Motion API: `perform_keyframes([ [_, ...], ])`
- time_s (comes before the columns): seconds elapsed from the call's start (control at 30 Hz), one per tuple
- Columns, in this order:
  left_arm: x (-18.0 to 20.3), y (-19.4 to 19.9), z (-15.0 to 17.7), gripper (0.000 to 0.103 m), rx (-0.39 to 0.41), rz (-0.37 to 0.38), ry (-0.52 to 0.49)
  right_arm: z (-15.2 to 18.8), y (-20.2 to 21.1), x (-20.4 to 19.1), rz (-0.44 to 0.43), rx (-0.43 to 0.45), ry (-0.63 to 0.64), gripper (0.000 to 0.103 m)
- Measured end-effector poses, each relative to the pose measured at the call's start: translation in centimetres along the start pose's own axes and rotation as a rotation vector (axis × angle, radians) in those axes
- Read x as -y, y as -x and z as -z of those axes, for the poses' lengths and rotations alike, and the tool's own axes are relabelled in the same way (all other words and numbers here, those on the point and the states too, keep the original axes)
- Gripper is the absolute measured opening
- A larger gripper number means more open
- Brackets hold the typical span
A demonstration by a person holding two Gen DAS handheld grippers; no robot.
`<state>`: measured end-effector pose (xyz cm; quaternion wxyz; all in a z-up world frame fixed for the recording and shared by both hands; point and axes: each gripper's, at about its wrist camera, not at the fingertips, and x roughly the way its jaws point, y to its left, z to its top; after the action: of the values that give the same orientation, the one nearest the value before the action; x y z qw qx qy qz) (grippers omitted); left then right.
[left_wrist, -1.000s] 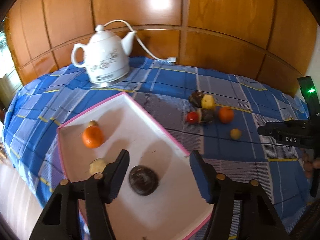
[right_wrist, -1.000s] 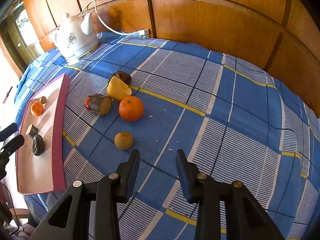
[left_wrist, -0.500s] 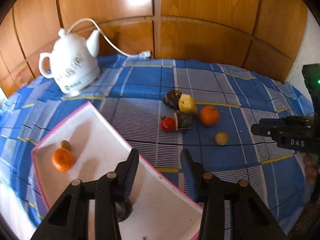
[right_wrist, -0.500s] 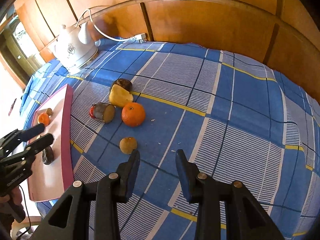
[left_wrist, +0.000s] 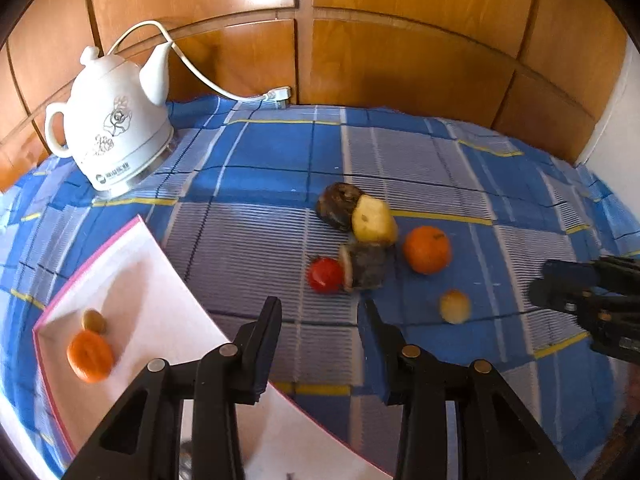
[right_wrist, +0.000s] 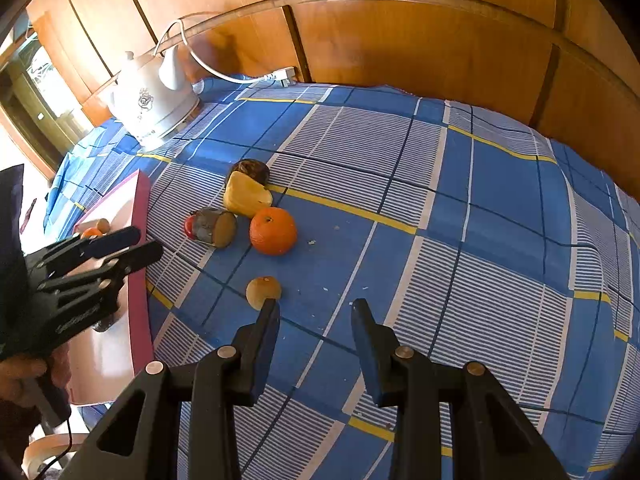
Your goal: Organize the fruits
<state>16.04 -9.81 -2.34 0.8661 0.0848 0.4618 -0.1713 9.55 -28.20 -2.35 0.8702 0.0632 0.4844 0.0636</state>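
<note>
My left hand-held gripper (left_wrist: pixel 320 312), jaws just narrowed and empty, has left the tray (left_wrist: pixel 160 280) for the red fruit (left_wrist: pixel 325 275); right hand-held gripper (right_wrist: pixel 314 312) waits, slightly apart, empty.

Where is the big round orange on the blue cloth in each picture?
Left wrist view: big round orange right of centre, beside the yellow fruit chunk.
Right wrist view: orange left of centre, below that chunk.
Shared landmark: white ceramic kettle, upper left in both.

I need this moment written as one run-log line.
left gripper: empty, jaws just narrowed | right gripper: empty | white pink-rimmed tray: small orange fruit | blue checked cloth: large orange
</note>
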Motion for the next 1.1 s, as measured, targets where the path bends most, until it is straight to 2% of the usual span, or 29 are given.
perform_keyframes([
  [0.2,-0.4,-2.4,-1.2,0.038,-0.051,-0.017,-0.142,-0.1,0.0,0.0,-0.009,-0.003,-0.004,0.037],
  [0.5,0.3,-5.2,-1.9,0.039,-0.113,0.034,-0.266,-0.1,-0.1,0.2,-0.021,-0.015,-0.020,0.037],
  [0.63,0.3,-6.2,-2.3,0.039,-0.137,0.050,-0.284,-0.2,-0.1,0.3,-0.030,-0.016,-0.025,0.038],
  [1.0,0.8,-7.5,-3.9,0.039,-0.125,0.124,-0.259,-0.2,-0.5,0.4,-0.032,-0.028,-0.035,0.037],
  [1.1,1.3,-7.7,-3.7,0.045,-0.120,0.127,-0.267,-0.2,-0.6,0.4,-0.032,-0.031,-0.036,0.038],
])
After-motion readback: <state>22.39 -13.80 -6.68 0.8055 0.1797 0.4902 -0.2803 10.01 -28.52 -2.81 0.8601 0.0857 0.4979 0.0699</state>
